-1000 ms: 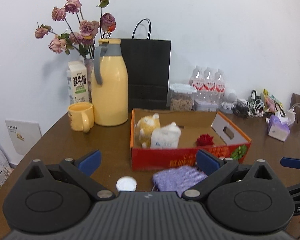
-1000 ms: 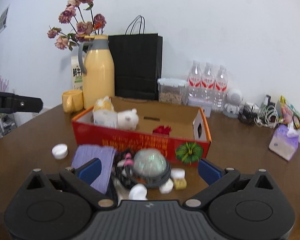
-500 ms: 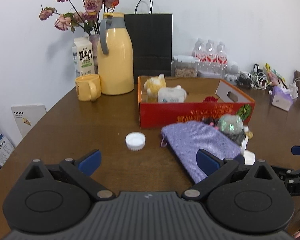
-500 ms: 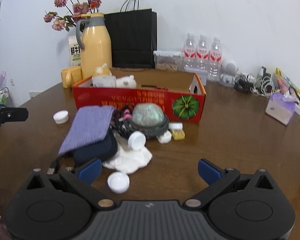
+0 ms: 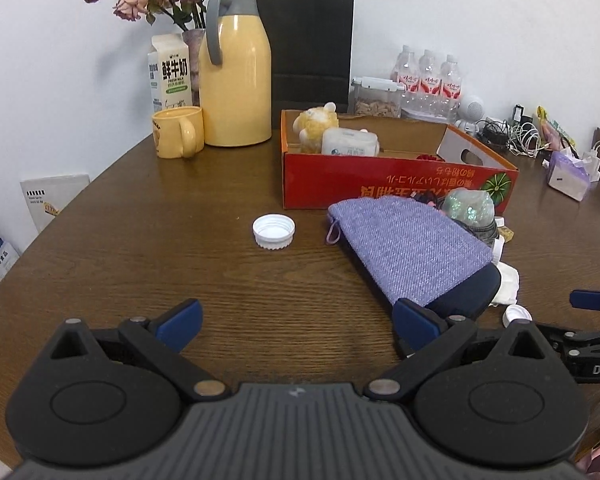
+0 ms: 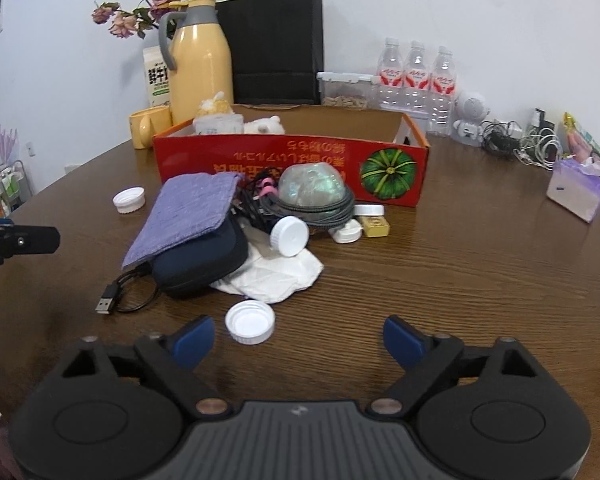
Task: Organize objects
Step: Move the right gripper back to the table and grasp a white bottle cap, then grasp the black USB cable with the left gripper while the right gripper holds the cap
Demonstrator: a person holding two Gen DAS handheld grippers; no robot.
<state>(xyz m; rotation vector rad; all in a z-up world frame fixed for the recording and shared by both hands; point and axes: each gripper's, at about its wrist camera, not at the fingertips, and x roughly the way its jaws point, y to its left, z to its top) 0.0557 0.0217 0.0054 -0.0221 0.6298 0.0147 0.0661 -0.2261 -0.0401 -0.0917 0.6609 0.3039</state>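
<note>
Both grippers wide open, holding nothing. Left gripper (image 5: pixel 296 320) hovers low over the wooden table (image 5: pixel 180 240), level, pointing at the red box (image 5: pixel 380 178) at 12 o'clock; its right blue pad (image 5: pixel 414 322) sits just beside the dark pouch (image 5: pixel 464 292), contact unclear. Right gripper (image 6: pixel 296 338) is equally low and level, fingers apart over bare table. White cap (image 6: pixel 250 322) lies just beside my left pad (image 6: pixel 192 340) at 11 o'clock. Clutter pile ahead at 12: purple cloth (image 6: pixel 188 210) on the pouch, white tissue (image 6: pixel 276 276), coiled cable (image 6: pixel 332 212), all in front of the box. Another white cap (image 5: pixel 274 231) lies alone, 12 o'clock from left gripper.
</note>
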